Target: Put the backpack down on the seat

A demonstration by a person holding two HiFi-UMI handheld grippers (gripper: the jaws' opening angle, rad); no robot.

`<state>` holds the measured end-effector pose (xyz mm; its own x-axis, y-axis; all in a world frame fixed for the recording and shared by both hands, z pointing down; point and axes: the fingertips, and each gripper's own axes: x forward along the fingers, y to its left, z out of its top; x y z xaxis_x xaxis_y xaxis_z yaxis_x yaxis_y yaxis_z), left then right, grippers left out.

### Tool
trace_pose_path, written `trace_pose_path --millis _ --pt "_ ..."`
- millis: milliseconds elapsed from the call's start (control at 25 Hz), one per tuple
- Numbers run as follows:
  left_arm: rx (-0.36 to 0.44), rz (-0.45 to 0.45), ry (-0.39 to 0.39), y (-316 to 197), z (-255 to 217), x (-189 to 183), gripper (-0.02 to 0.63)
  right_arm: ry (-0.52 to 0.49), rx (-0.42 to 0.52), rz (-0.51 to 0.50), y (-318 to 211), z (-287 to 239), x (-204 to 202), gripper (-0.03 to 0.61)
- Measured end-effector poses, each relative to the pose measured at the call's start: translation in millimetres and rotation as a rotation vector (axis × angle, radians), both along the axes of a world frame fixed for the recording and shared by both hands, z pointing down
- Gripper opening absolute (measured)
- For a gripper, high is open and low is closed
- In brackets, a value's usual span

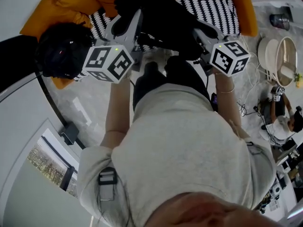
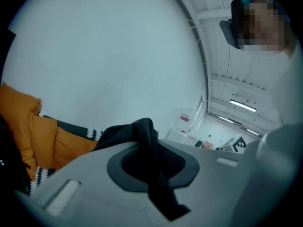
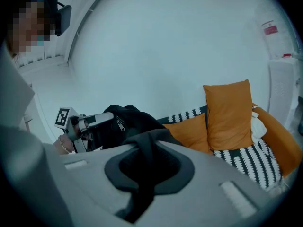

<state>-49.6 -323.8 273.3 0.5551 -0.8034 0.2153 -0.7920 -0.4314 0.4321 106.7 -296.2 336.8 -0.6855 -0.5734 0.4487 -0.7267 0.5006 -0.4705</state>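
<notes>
A black backpack (image 1: 156,11) hangs over the seat (image 1: 215,6), which has a black-and-white patterned cushion. My left gripper (image 1: 127,26) is shut on a black strap (image 2: 147,136) at the backpack's left side. My right gripper (image 1: 204,33) is shut on another black strap (image 3: 144,157) at its right side. In the right gripper view the backpack's body (image 3: 130,122) with a zip pull shows between the two grippers, and the left gripper (image 3: 81,123) is beyond it. Whether the backpack touches the cushion is hidden.
Orange pillows (image 1: 71,1) lean along the seat's back (image 3: 229,112). A round black object (image 1: 61,48) lies at the seat's left end. To the right stand a round white table (image 1: 279,56) and cables (image 1: 246,110) on the floor, with a person (image 1: 281,112) sitting nearby.
</notes>
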Motion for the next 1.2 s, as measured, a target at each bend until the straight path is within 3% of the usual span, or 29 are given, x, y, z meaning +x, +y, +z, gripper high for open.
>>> trace_pose_path --millis 600,1200 --pt "-0.185 -0.123 -0.015 -51 109 4 0.043 0.087 -0.134 -0.139 -67 100 19 0.025" --pt "-0.374 -0.186 -0.011 -64 231 3 0.043 0.176 -0.167 -0.212 -104 220 23 0.025"
